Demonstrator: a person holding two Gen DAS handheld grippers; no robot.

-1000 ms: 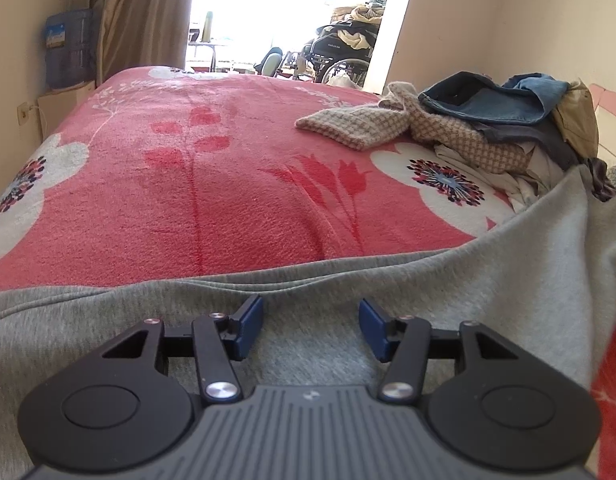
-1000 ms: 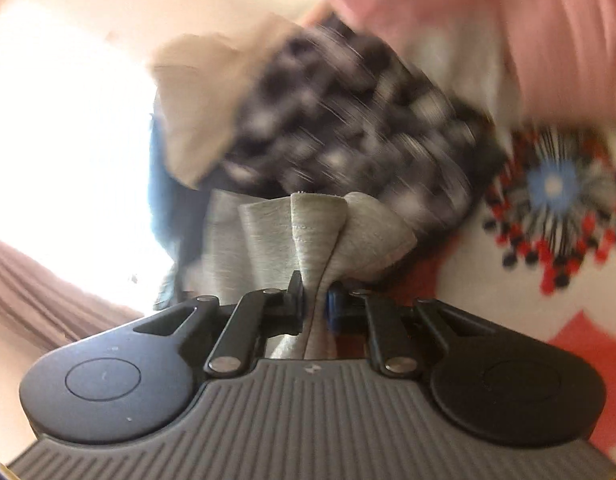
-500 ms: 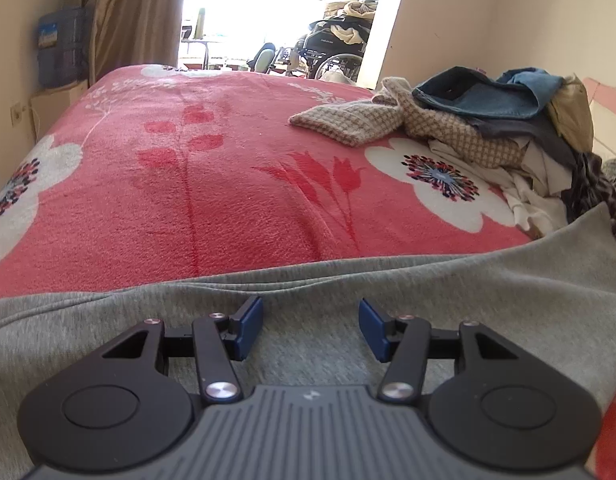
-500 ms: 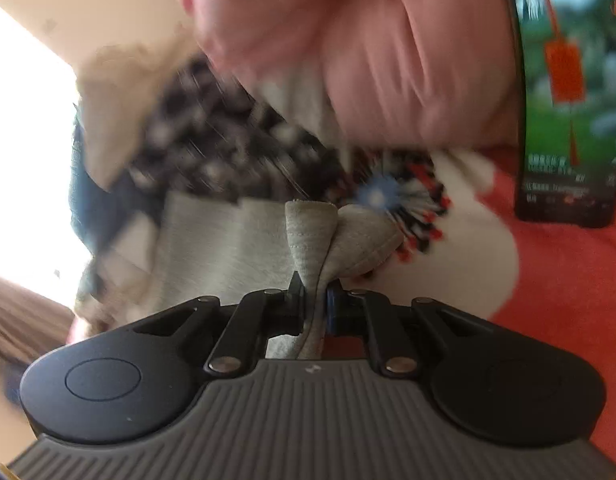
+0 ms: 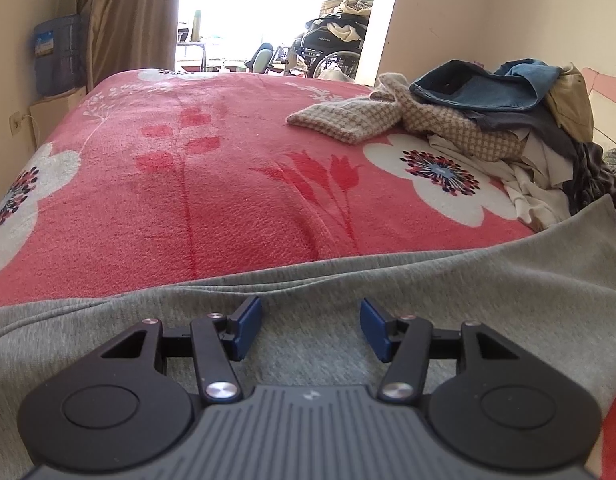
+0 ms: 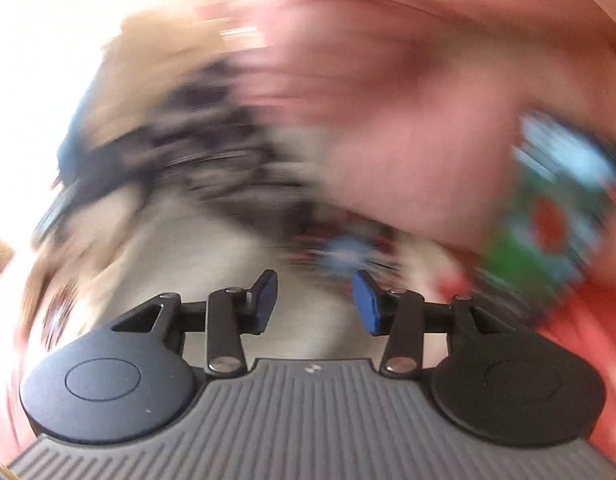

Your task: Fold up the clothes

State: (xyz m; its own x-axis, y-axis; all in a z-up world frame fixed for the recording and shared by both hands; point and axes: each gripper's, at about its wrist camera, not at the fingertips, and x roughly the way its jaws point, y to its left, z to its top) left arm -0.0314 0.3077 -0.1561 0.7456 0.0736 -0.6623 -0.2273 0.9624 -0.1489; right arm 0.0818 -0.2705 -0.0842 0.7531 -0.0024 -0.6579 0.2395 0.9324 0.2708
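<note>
A grey sweatshirt (image 5: 447, 300) lies spread across the near edge of the bed, its far hem running from left up to the right. My left gripper (image 5: 311, 326) hovers just over it, open, its blue pads apart with only flat cloth beneath. The right wrist view is smeared by motion. My right gripper (image 6: 315, 303) has its jaws opening, and nothing is pinched between the blue pads; pale grey cloth (image 6: 196, 264) lies blurred below and beyond it.
A red flowered blanket (image 5: 212, 184) covers the bed. A heap of unfolded clothes (image 5: 499, 120) sits at the right, with a checked beige piece, denim and a white garment. A doorway with a wheelchair (image 5: 331, 48) is beyond the bed. A pink pillow (image 6: 427, 120) fills the right view.
My right gripper let go of the grey fold it was pinching, its pads spread apart, and the view swung and blurred. The sweatshirt's right edge dropped flatter on the bed. The left gripper stayed put.
</note>
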